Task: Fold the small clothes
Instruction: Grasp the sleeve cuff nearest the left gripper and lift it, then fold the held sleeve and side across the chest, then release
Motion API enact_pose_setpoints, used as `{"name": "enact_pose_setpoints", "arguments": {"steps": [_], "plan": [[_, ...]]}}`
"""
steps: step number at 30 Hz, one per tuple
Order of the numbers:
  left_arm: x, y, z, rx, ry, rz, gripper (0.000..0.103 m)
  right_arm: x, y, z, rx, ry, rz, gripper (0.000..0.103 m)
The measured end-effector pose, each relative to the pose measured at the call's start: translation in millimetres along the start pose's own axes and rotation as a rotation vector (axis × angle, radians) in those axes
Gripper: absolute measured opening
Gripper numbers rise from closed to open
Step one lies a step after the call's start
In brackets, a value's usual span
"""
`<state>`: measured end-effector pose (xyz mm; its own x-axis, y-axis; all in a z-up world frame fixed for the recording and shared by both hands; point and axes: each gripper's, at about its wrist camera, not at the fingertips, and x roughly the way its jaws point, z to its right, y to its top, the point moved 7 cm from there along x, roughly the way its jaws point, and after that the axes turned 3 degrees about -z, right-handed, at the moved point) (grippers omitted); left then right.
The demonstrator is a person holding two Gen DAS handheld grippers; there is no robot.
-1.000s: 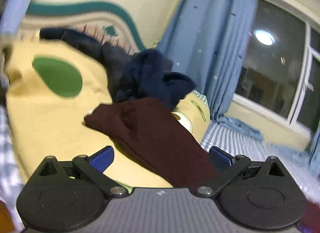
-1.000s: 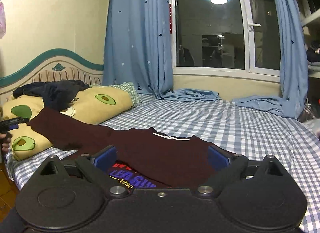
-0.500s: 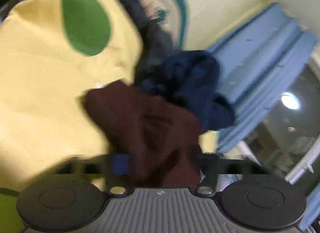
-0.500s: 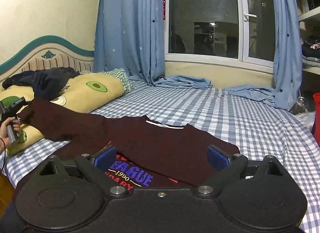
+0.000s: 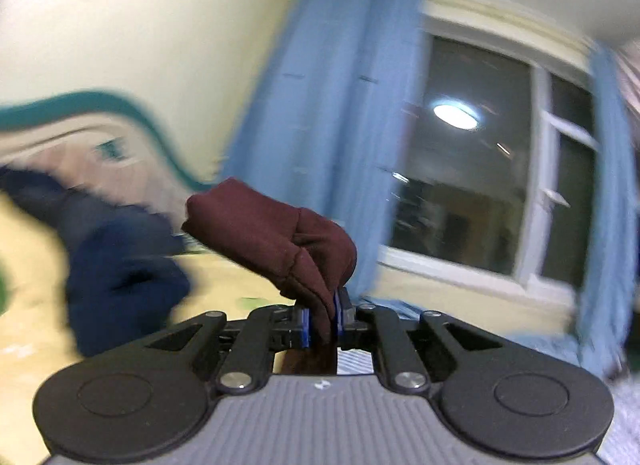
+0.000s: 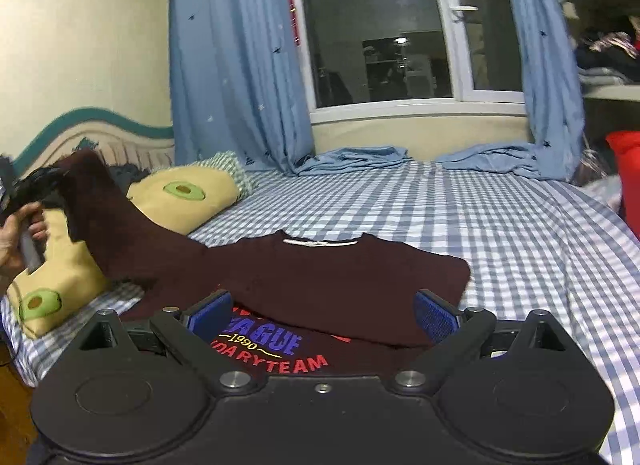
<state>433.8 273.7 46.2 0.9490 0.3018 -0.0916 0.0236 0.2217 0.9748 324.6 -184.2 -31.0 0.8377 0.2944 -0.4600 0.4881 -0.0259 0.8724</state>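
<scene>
You're working on a bed point(image 6: 460, 217) under a blue-and-white checked sheet, with a dark window point(image 6: 384, 25) and blue curtains point(image 6: 236, 57) at twelve o'clock in the right wrist view and a teal-edged headboard point(image 6: 92, 121) at ten. Two avocado-print pillows point(image 6: 188, 195) lie at nine to ten o'clock.

The maroon shirt point(image 6: 340, 277) lies flat on the sheet just ahead of your right gripper point(image 6: 322, 311), collar toward twelve o'clock, printed chest nearest you. One side looks already folded across the body. Its remaining sleeve point(image 6: 116, 221) is the long axis that matters: it runs from the shirt's shoulder out toward nine o'clock, rising over the pillow to your left gripper point(image 6: 38, 185).

In the left wrist view, blurred by motion, that left gripper point(image 5: 322, 319) has its jaws closed tight on the sleeve cuff point(image 5: 272, 237), the cloth bunched and standing up between the blue pads point(image 5: 305, 323). A navy garment point(image 5: 120, 269) sits at nine o'clock there.

Your right gripper's jaws stand wide apart, holding nothing, poised low over the chest print.

The left hand alone has the sleeve, so the coming move is likely yours to carry toward three o'clock, laying the sleeve across the body.
</scene>
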Motion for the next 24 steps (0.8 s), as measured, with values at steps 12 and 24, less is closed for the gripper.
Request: {"name": "enact_pose_setpoints", "arguments": {"steps": [12,24], "plan": [[87,-233,266,0.457,-0.156,-0.51,0.012,-83,-44,81,0.187,-0.11,0.005,0.097],[43,-261,310,0.714,-0.362,-0.443,0.081,-78,-52,90,0.241,-0.076,-0.016,0.097]]}}
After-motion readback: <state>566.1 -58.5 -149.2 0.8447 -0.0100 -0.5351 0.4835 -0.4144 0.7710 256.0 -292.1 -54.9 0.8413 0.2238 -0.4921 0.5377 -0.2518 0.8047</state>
